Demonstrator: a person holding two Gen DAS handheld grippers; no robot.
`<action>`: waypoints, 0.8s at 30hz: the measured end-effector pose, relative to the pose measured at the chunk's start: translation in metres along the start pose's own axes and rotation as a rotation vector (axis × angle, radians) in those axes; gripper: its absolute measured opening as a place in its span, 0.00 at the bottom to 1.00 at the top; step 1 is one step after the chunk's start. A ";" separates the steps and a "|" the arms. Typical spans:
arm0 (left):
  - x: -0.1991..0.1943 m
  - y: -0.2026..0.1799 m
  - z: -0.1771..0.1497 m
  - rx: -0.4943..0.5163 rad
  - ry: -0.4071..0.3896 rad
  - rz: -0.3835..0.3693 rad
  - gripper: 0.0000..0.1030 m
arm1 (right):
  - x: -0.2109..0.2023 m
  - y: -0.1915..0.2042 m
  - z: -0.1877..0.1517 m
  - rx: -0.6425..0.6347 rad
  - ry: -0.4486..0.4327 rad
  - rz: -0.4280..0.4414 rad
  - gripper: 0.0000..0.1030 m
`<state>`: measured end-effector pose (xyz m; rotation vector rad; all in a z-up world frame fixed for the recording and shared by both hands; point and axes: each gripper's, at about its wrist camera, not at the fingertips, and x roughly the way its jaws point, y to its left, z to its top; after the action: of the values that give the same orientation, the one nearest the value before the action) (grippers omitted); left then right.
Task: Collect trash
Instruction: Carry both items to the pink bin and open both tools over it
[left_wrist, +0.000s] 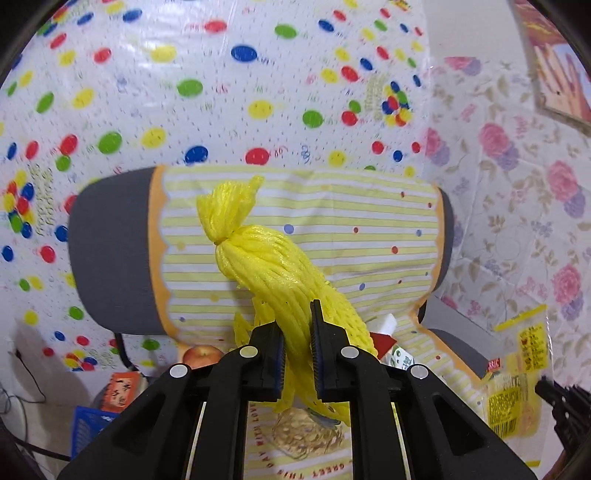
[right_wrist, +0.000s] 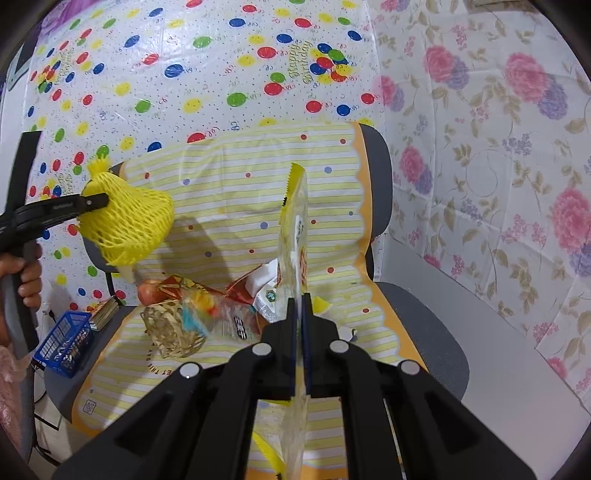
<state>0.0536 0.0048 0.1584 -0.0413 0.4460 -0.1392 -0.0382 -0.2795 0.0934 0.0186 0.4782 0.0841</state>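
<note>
My left gripper is shut on a yellow foam fruit net and holds it up above the chair seat; it also shows in the right wrist view, at the left, gripped near its tied top. My right gripper is shut on a clear and yellow snack wrapper, which stands edge-on between its fingers. That wrapper shows at the right in the left wrist view. More trash lies on the seat: a red and white wrapper and a clear bag.
A grey chair is covered with a yellow striped sheet. On it are a woven bamboo ball and an apple. A blue basket and a small box sit at the left. Patterned sheets hang behind.
</note>
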 end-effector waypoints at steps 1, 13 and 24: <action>-0.006 0.000 -0.002 0.001 -0.006 0.003 0.12 | -0.002 0.000 0.000 -0.001 0.003 0.000 0.03; -0.070 -0.029 -0.080 0.024 0.019 -0.100 0.12 | -0.039 -0.005 -0.031 0.031 0.036 -0.029 0.03; -0.102 -0.115 -0.166 0.161 0.008 -0.223 0.12 | -0.084 -0.039 -0.093 0.070 0.091 -0.151 0.03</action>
<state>-0.1237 -0.0960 0.0605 0.0682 0.4360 -0.3943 -0.1528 -0.3262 0.0477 0.0477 0.5719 -0.0806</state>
